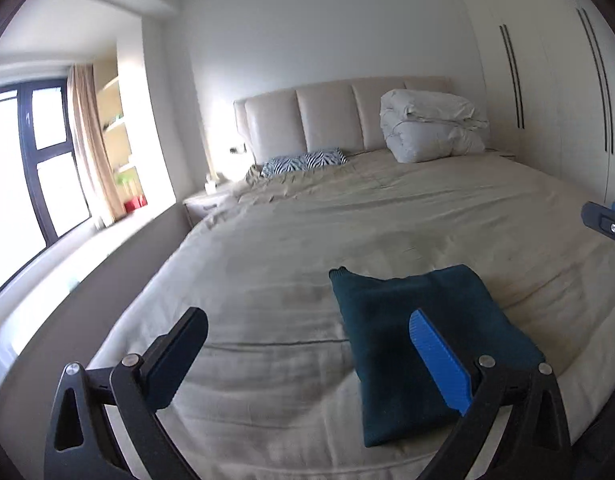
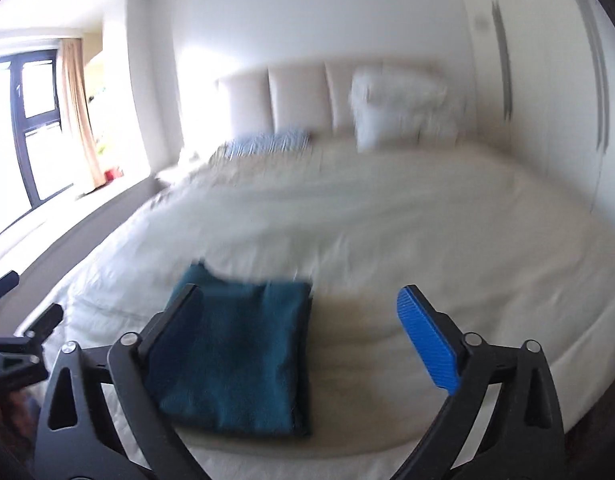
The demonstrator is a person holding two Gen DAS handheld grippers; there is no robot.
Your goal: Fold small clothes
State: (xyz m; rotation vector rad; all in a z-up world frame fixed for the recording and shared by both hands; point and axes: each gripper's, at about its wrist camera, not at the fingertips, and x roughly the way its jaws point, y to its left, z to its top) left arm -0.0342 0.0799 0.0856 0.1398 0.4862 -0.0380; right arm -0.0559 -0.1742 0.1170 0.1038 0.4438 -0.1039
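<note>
A dark teal garment [image 1: 419, 344] lies folded into a rectangle on the beige bed [image 1: 291, 248] near its front edge. It also shows in the right wrist view [image 2: 243, 356]. My left gripper [image 1: 307, 328] is open and empty above the bed, with the garment behind its right blue finger [image 1: 439, 360]. My right gripper [image 2: 303, 308] is open and empty, with the garment behind its left black finger [image 2: 175, 320]. Part of the right gripper [image 1: 607, 220] shows at the right edge of the left wrist view. The left gripper [image 2: 23, 336] shows at the left edge of the right wrist view.
A folded white duvet [image 1: 431, 124] and a zebra-print pillow [image 1: 303, 162] lie at the padded headboard [image 1: 331, 116]. A wardrobe [image 1: 555, 80] stands to the right. A window [image 1: 31, 160], curtain and low ledge run along the left. The right wrist view is motion-blurred.
</note>
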